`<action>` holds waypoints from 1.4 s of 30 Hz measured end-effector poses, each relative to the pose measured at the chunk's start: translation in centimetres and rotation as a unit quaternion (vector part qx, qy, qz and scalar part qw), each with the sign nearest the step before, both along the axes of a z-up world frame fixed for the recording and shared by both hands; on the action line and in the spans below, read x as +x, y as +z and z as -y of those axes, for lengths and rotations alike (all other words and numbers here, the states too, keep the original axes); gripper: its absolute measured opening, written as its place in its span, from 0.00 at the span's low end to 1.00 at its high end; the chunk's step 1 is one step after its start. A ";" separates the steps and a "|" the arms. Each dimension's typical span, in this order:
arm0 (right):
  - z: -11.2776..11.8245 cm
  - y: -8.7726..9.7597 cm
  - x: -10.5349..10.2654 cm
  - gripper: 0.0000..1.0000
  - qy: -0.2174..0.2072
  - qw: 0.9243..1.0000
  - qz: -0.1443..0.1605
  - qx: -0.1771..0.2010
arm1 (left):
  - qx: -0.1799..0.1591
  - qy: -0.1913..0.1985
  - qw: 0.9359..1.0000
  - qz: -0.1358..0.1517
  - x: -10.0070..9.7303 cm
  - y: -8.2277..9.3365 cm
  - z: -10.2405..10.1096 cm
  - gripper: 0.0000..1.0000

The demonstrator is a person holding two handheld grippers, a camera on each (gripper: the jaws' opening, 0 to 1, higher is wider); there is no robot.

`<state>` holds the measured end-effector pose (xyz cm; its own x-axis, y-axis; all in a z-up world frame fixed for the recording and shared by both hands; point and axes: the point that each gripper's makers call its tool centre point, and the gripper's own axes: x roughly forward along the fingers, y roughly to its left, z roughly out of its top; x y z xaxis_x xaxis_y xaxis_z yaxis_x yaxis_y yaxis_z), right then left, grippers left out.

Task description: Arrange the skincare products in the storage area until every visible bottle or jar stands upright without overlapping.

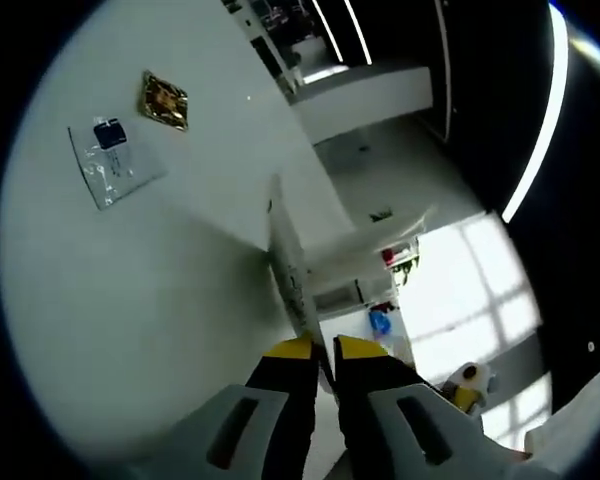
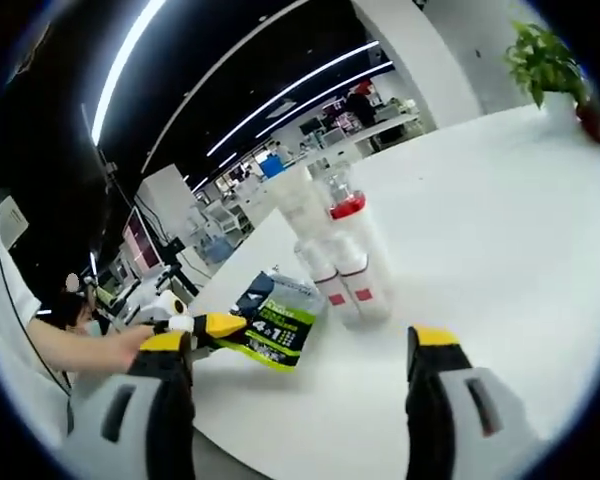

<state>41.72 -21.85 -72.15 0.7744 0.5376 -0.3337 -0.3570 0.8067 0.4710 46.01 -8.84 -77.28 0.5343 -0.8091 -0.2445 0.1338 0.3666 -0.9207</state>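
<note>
While my left gripper (image 1: pixel 324 348) sits at bottom centre of the left gripper view, its yellow-tipped jaws are pressed nearly together on the thin edge of a flat packet (image 1: pixel 292 270), which runs edge-on up toward the frame centre. Upper left in that view, on the white table (image 1: pixel 130 300), I see a gold foil sachet (image 1: pixel 163 100) and just below it a clear plastic pouch (image 1: pixel 113 160) with a dark label, apart from each other.

My right gripper (image 2: pixel 305 340) is spread wide in the right gripper view, nothing between the jaws. At frame centre stands a cluster of white bottles (image 2: pixel 345 265) with red labels, one red-capped, touching one another and upright. Left of centre the other gripper's yellow tip (image 2: pixel 215 325) pinches a green-and-dark packet lying just beside the bottles. A green plant (image 2: pixel 545 55) sits upper right.
</note>
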 end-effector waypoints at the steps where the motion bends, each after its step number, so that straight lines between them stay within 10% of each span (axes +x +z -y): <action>1: 0.1 -0.1 0.0 0.89 -0.002 1.000 -0.001 0.000 | 0.012 0.000 1.000 -0.001 0.0 -0.5 -0.1 0.00; 29: 0.4 -0.5 -0.2 0.87 -0.011 1.000 -0.010 -0.004 | 0.204 -0.001 0.977 0.056 0.7 -4.3 -1.9 0.07; 42: 0.4 -0.5 -0.3 0.87 -0.009 1.000 -0.012 -0.003 | 0.333 -0.069 0.927 0.156 0.8 -3.8 -2.8 0.19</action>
<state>41.47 -22.21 -72.69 0.7759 0.5210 -0.3557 -0.3301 0.8158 0.4749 46.86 -6.07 -81.07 0.5659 -0.6004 -0.5650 0.4441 0.7994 -0.4047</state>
